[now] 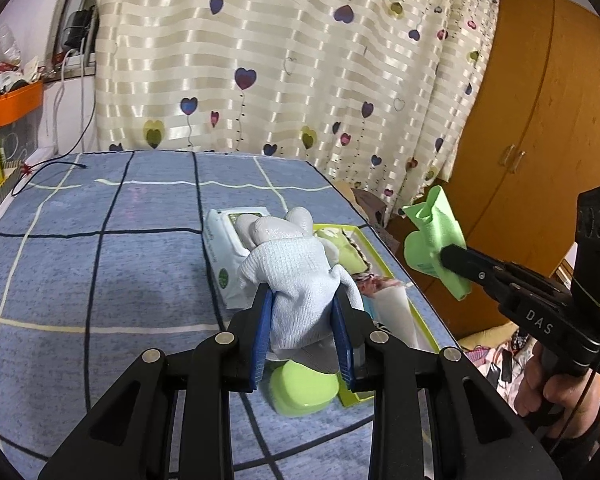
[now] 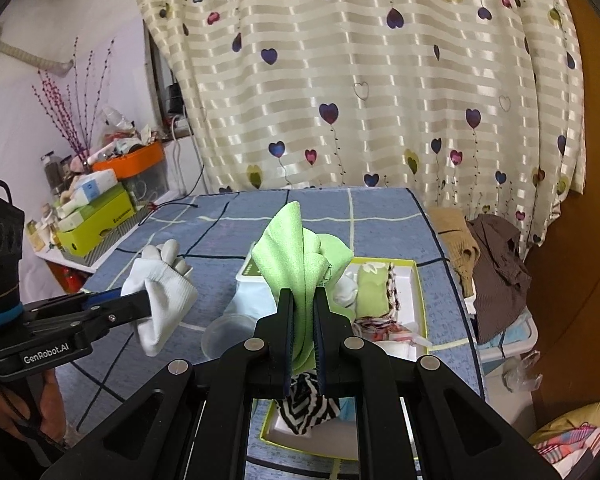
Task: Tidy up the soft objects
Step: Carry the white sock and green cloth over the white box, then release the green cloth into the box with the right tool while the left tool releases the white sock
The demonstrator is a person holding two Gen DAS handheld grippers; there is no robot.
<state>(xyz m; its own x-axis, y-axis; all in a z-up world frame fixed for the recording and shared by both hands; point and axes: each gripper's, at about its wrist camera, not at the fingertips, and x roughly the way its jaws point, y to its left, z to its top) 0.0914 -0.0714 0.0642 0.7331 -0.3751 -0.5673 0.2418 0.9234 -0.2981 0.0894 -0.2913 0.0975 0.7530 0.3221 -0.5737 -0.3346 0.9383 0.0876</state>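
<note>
Your left tongs (image 1: 302, 312) are clamped on a white knit glove (image 1: 296, 268), whose cuff is pinched between the blue pads while its fingers point away from you, held in the air above the blue checked cloth (image 1: 100, 280) that covers the surface; whether this is a bed or a desk cannot be told. Your right tongs (image 2: 303, 320) are pressed together on a light green cloth (image 2: 296, 256), which stands up from the jaws in a folded peak. Both items hang clear of the surface, the glove to the left and the green cloth to the right, well apart from each other. Beneath them lies a shallow box with a yellow-green rim (image 2: 420, 300) holding folded fabrics, among them a pale green piece (image 2: 374, 292) and a black-and-white zigzag piece (image 2: 308, 412) at the near end. Just beside the box on its left lie a pack of wet wipes (image 1: 220, 248) and a round lime-green lid (image 1: 304, 392). A cream curtain with heart prints (image 2: 360, 80) hangs behind, and a heap of brown clothes (image 2: 492, 256) lies at the right edge.
</note>
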